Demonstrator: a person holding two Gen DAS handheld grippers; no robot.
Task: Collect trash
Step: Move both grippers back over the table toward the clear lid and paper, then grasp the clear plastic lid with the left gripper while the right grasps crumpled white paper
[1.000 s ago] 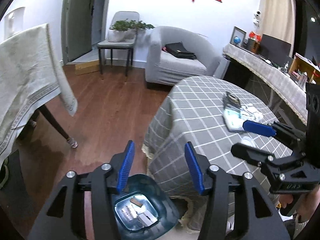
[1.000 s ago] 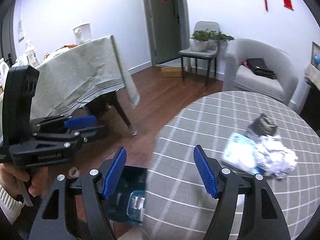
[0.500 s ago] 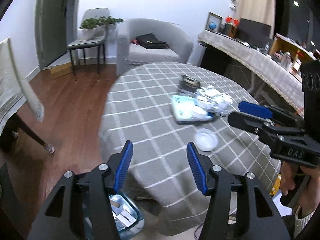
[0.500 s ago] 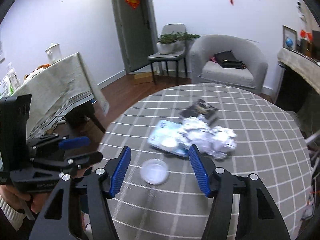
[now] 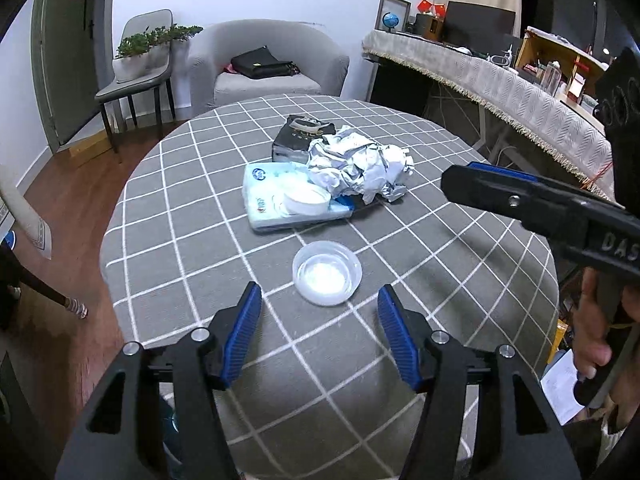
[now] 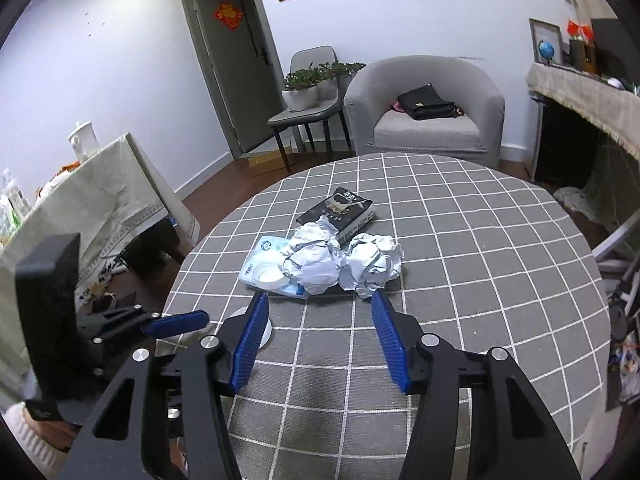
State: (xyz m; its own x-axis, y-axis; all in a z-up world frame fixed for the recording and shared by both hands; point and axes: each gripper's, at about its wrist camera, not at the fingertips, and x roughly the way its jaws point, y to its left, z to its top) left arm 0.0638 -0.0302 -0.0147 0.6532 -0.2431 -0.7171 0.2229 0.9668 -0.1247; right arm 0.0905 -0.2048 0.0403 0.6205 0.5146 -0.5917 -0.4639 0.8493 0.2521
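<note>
Trash lies on a round table with a grey checked cloth [image 5: 180, 216]: crumpled white paper balls [image 5: 356, 168] [image 6: 312, 260], a blue tissue pack [image 5: 276, 196] [image 6: 260, 268] with a white lid on it, a black packet [image 5: 300, 136] [image 6: 340, 212], and a clear plastic lid [image 5: 327, 272]. My left gripper [image 5: 318, 332] is open and empty, just short of the clear lid. My right gripper [image 6: 320, 340] is open and empty, just short of the paper balls. The right gripper also shows at the right of the left wrist view [image 5: 520, 200].
A blue bin [image 5: 172, 420] is partly visible below the table's near edge. A grey armchair [image 6: 424, 112] with a black bag, a chair with plants [image 6: 312, 92], a cloth-covered table [image 6: 88, 200] on the left and a long sideboard [image 5: 500, 84] on the right surround it.
Both grippers swung up from the blue bin on the floor to the tabletop and moved closer to the trash. Both stayed open and empty.
</note>
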